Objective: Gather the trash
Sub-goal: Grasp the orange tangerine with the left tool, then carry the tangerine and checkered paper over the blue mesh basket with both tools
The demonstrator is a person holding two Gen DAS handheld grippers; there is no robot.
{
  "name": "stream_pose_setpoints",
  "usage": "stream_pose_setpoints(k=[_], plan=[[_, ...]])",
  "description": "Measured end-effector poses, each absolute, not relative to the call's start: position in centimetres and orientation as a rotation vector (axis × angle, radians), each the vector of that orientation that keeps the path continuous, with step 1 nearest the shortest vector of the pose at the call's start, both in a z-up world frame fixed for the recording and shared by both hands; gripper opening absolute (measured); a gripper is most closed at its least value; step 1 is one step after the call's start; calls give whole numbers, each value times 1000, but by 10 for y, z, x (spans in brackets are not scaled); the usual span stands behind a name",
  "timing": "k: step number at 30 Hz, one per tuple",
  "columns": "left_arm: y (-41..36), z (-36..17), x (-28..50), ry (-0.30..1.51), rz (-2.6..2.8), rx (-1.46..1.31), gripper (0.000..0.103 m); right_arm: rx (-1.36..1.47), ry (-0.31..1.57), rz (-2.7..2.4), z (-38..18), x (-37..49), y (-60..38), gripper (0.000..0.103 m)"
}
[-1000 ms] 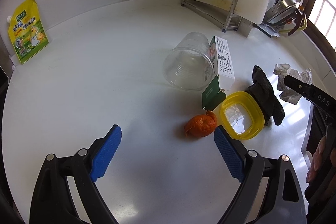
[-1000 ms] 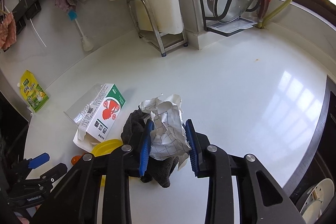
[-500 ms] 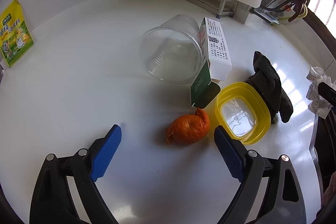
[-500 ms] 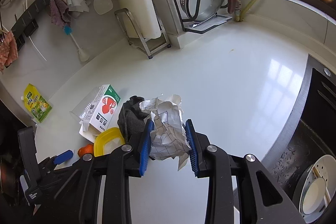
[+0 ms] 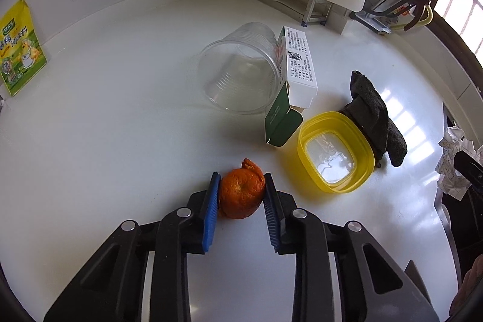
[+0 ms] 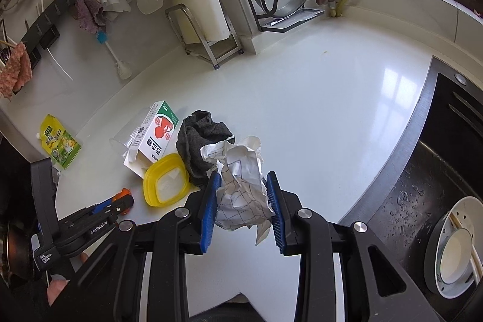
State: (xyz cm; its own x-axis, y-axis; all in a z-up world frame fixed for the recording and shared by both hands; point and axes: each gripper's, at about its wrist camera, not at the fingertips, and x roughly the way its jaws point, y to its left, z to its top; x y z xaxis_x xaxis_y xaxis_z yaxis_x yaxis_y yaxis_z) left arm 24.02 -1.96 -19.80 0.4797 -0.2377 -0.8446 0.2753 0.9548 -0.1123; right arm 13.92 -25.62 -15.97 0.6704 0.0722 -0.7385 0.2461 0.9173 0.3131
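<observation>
An orange peel lies on the white counter. My left gripper is closing on it, and both blue pads touch its sides. In the right wrist view the left gripper sits low at the left with the peel at its tip. My right gripper is shut on a crumpled sheet of checked paper, held above the counter near the sink. The paper also shows at the right edge of the left wrist view.
Beyond the peel lie a clear plastic cup on its side, a milk carton, a yellow lid and a dark cloth. A yellow pouch leans at far left. A black sink lies right.
The left jaws, wide apart before, have come in around the orange peel. The right gripper has carried the crumpled paper to the right, away from the cloth and nearer the sink.
</observation>
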Motion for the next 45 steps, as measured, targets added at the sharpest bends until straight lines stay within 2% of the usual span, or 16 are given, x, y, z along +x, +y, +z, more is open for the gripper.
stream_pose_setpoints(k=[19,45], plan=[[28,-138,153,987,-240,15,27,375,901,13,-135,77,-218,31],[-8,-133,26,1011,-277,53,27,334,976,131,-133,-38,-208,31]])
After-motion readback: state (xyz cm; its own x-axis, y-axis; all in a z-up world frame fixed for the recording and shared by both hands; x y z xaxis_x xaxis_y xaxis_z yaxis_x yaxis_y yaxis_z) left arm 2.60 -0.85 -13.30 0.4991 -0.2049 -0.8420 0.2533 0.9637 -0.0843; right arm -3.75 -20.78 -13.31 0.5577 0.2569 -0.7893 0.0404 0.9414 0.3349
